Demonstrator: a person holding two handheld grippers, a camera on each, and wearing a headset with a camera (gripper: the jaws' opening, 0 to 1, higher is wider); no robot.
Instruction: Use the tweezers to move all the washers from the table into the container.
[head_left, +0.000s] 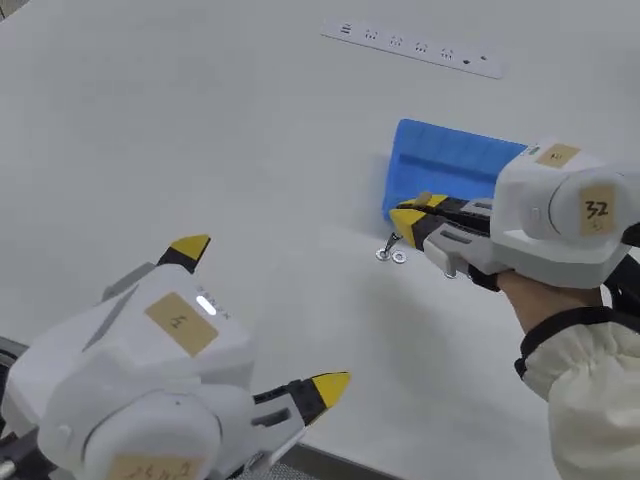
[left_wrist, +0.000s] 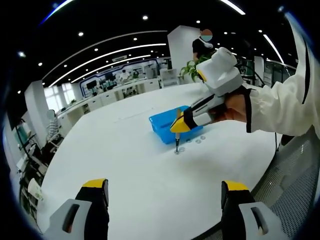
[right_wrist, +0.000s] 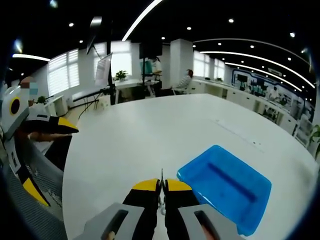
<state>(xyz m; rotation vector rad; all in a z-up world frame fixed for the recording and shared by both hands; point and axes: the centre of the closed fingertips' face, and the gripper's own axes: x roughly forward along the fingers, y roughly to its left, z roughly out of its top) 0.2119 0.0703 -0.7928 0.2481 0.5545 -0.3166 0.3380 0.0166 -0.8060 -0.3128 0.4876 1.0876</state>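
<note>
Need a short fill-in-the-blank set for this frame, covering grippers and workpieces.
1. The right gripper is shut on the ____.
2. The left gripper has its jaws ____.
3. The washers lie on the table beside the ____ container.
Missing words: tweezers; open; blue.

Head view: high above the near edge of the desk (head_left: 200, 150), facing forward and down, close on the left gripper (head_left: 260, 315) and right gripper (head_left: 403, 212).
Left gripper view: low at the near edge, facing across the desk, well back from the blue container (left_wrist: 167, 127).
Right gripper view: close over the desk, facing along the tweezers (right_wrist: 161, 192) pinched between its jaws — container just to the right.
Shared: the container, in all three — each gripper view also catches the other gripper.
</note>
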